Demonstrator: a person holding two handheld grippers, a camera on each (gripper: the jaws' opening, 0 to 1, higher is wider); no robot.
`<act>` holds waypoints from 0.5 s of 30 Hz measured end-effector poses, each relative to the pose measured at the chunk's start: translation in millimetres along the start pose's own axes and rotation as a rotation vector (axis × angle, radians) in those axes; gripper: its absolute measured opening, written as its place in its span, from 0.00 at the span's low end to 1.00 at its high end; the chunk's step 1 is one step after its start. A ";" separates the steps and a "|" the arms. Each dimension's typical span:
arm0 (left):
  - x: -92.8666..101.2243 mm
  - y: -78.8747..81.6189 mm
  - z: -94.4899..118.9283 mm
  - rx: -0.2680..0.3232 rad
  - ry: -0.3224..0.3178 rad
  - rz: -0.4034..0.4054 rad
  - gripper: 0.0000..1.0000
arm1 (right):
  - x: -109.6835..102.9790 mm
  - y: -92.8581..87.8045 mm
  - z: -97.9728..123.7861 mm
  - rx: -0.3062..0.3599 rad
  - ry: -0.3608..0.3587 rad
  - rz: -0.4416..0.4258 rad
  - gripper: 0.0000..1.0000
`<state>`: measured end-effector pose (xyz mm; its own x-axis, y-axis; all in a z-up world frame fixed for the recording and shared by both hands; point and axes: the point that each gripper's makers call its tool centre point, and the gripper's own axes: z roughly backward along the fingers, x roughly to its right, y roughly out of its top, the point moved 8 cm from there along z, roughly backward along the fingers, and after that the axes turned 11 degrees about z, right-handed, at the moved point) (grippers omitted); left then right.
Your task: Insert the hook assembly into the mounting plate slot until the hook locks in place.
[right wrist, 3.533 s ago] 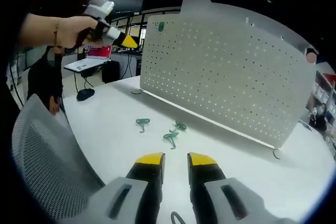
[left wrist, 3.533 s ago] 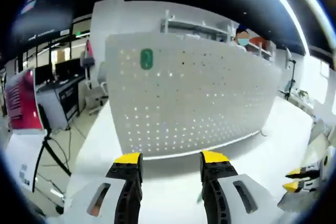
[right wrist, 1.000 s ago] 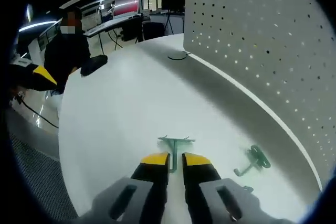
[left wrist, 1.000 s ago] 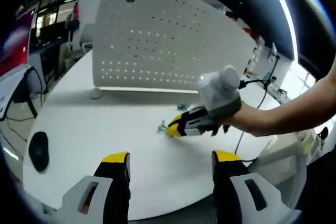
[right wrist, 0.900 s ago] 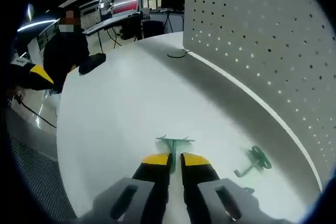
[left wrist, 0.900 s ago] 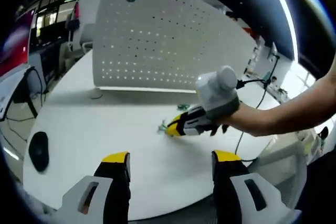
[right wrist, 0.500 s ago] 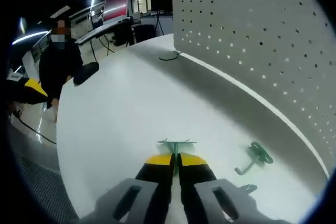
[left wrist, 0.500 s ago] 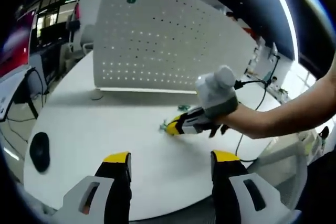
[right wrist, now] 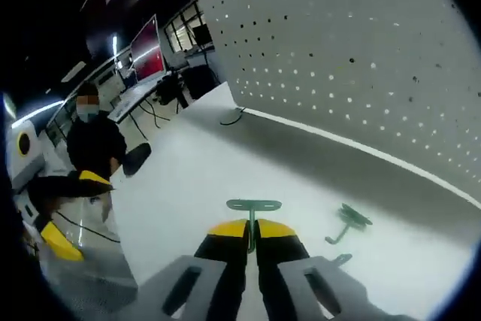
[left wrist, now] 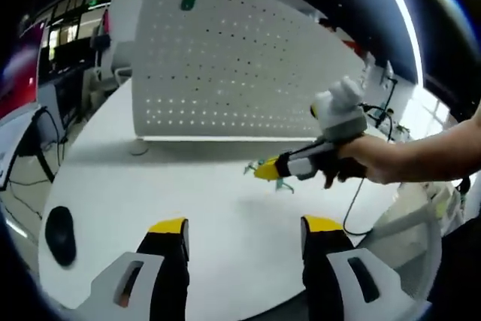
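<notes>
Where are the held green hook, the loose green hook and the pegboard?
held green hook (right wrist: 254, 206), right gripper view, its flat top bar
loose green hook (right wrist: 347, 221), right gripper view, its round base
pegboard (left wrist: 225, 65), left gripper view, perforated face

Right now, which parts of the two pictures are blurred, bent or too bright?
Left gripper view: fisheye bends the pegboard edges; a ceiling light strip glares at upper right; the right gripper looks slightly soft. Right gripper view: the green hook in the jaws is sharp; the pegboard curves strongly.
</notes>
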<state>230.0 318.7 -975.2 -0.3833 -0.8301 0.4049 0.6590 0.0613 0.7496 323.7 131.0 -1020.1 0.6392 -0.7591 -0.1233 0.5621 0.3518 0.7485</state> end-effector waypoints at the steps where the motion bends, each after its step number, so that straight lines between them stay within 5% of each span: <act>1: -1.0 3.0 -1.9 -0.002 -0.002 -0.013 0.59 | -1.1 1.7 4.8 0.010 0.012 -0.017 0.00; 8: 3.0 28.2 -20.6 0.003 -0.041 -0.118 0.57 | -6.5 6.2 33.8 0.072 0.056 -0.164 0.00; 15: 23.6 38.5 -36.7 0.005 -0.152 -0.175 0.52 | -20.2 5.5 58.7 0.141 0.171 -0.377 0.00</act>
<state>270.1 281.2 -956.0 -0.5844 -0.7357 0.3425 0.5709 -0.0729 0.8177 283.0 116.1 -975.2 0.4875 -0.7142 -0.5023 0.7034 -0.0196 0.7105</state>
